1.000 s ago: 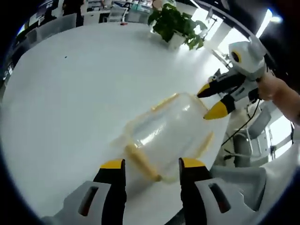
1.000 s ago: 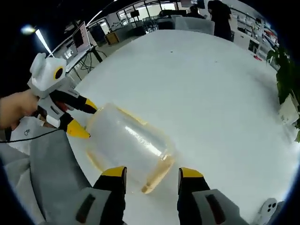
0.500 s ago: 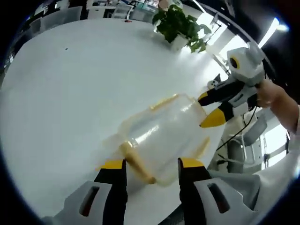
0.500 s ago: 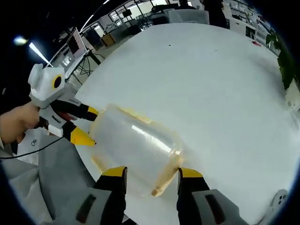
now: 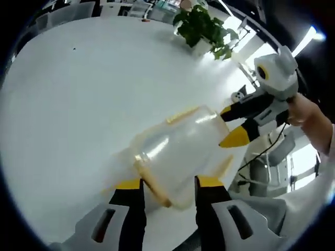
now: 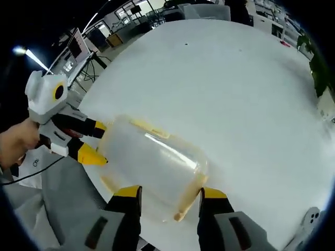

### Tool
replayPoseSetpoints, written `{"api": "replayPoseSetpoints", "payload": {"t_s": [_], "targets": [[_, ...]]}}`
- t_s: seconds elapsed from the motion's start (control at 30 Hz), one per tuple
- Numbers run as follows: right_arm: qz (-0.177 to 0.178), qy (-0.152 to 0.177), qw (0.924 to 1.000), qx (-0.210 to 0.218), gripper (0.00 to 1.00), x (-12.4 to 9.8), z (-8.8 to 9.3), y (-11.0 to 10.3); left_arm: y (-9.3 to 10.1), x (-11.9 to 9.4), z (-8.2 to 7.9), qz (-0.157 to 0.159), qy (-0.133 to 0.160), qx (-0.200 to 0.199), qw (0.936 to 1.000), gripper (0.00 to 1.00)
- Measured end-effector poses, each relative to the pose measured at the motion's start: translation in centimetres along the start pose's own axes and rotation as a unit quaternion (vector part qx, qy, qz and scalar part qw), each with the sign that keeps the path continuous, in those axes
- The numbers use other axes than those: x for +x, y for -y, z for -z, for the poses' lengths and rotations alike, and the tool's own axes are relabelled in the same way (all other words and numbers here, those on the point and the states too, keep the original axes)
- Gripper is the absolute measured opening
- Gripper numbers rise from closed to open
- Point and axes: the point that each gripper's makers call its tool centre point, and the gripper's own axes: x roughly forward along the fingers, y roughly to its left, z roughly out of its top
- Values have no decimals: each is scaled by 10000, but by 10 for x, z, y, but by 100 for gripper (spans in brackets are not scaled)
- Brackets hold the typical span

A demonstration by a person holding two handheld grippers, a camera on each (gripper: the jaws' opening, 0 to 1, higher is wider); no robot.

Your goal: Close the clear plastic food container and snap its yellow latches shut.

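Now, container: clear plastic food container with yellow latches (image 5: 175, 151) is sitting at lower centre on the round white table (image 5: 78, 94).
Left gripper (image 5: 166, 184): closing in, jaws spread, straddling the near latch, gripping nothing.
Right gripper (image 6: 167, 196): likewise nearing, parted around its end.
Meaning: latch pressing seems imminent.

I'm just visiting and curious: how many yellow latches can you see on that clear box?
3. On the clear container, one latch lies between the left hand-held gripper's jaws, one latch on the far long side, one latch on the near long side. A fourth may be hidden.
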Motion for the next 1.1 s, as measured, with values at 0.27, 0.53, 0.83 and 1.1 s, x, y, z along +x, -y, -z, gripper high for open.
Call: {"api": "replayPoseSetpoints", "payload": {"t_s": [0.27, 0.53, 0.83, 1.1], "targets": [[-94, 30, 9999, 35, 40, 1, 0, -4, 2, -2, 4, 38, -36, 4, 10000, 34], [-114, 61, 9999, 72, 41, 0, 1, -2, 1, -3, 5, 8, 2, -62, 10000, 36], [-176, 23, 9989, -436, 50, 1, 3, -4, 4, -1, 4, -1, 89, 247, 9997, 43], [-225, -9, 9987, -447, 49, -3, 7, -2, 6, -1, 6, 79, 47, 548, 9985, 46]]}}
